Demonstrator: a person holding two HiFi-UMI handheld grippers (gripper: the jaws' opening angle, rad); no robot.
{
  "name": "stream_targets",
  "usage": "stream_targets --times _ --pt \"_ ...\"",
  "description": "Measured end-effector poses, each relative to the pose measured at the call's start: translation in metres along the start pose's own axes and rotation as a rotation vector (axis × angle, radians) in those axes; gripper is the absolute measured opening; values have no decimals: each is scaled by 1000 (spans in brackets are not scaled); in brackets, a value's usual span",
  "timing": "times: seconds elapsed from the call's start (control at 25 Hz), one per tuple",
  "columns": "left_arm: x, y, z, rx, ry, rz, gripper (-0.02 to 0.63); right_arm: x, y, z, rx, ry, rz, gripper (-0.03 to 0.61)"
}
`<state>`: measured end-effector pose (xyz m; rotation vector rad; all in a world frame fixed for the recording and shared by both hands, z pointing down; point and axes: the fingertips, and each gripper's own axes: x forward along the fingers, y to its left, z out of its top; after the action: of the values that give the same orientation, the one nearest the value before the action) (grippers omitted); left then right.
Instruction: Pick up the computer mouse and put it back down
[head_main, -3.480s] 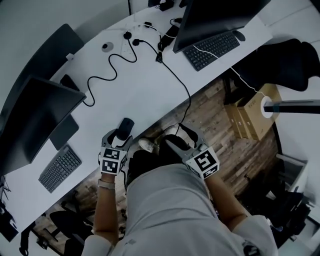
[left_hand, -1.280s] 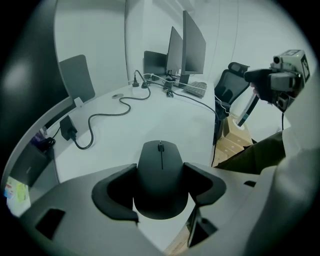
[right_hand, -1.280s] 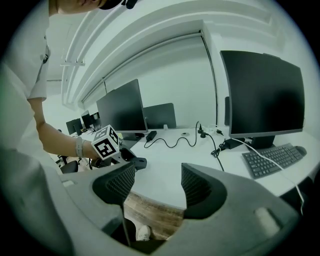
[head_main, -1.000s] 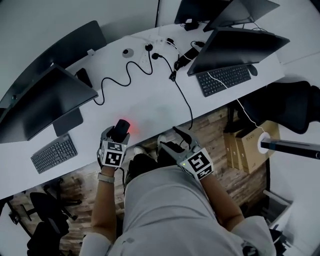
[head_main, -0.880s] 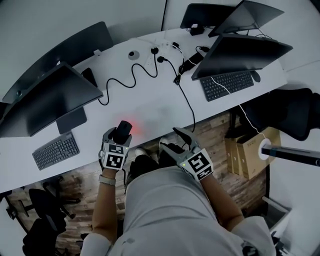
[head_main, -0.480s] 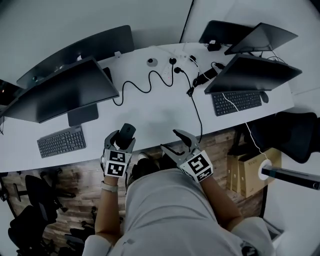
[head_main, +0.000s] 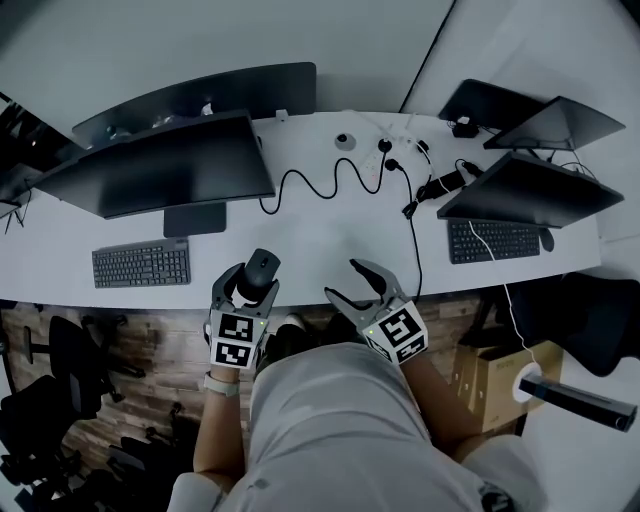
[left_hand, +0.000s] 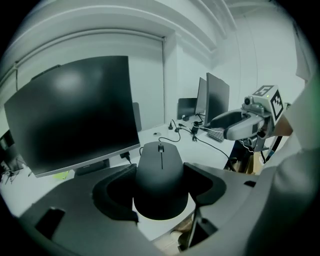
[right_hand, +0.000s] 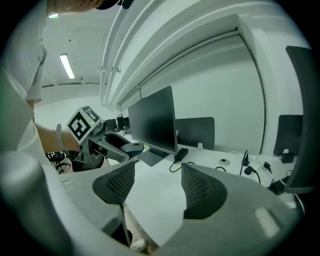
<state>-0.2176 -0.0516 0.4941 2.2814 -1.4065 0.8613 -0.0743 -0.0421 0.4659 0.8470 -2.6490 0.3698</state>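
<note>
Nearest the person, the left gripper (head_main: 250, 285) has its two dark padded jaws closed against the flanks of the matte black, dome-shaped computer mouse (left_hand: 161, 175). The grip on the sides is likely chosen so that the smooth rounded shell cannot slip out forward or back. The mouse sits between the jaws with its rear towards the camera and its scroll wheel pointing away, over the near edge of the long white desk (head_main: 320, 230). From these angles it is hard to say whether its base touches the desktop or hangs just clear of it. The shell is plain, with no cable visible, one thin seam running down the middle from the wheel, and no marks.

Just beside it, the right gripper (head_main: 345, 282) hangs over the desk edge with its ribbed jaws spread and nothing between them, apparently kept out of the way since one gripper suffices.

Farther back stand a dark flat monitor (head_main: 170, 175), a grey keyboard (head_main: 140, 263) and a looping black cable (head_main: 330, 180).
</note>
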Motion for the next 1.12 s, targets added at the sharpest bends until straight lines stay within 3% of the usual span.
stream_targets --times 0.68,1.12 --pt "-53 33 21 -87 -109 129 287 35 11 23 -56 -16 125 288" --pt "-46 32 23 -100 -113 97 287 34 5 23 -57 -10 108 288"
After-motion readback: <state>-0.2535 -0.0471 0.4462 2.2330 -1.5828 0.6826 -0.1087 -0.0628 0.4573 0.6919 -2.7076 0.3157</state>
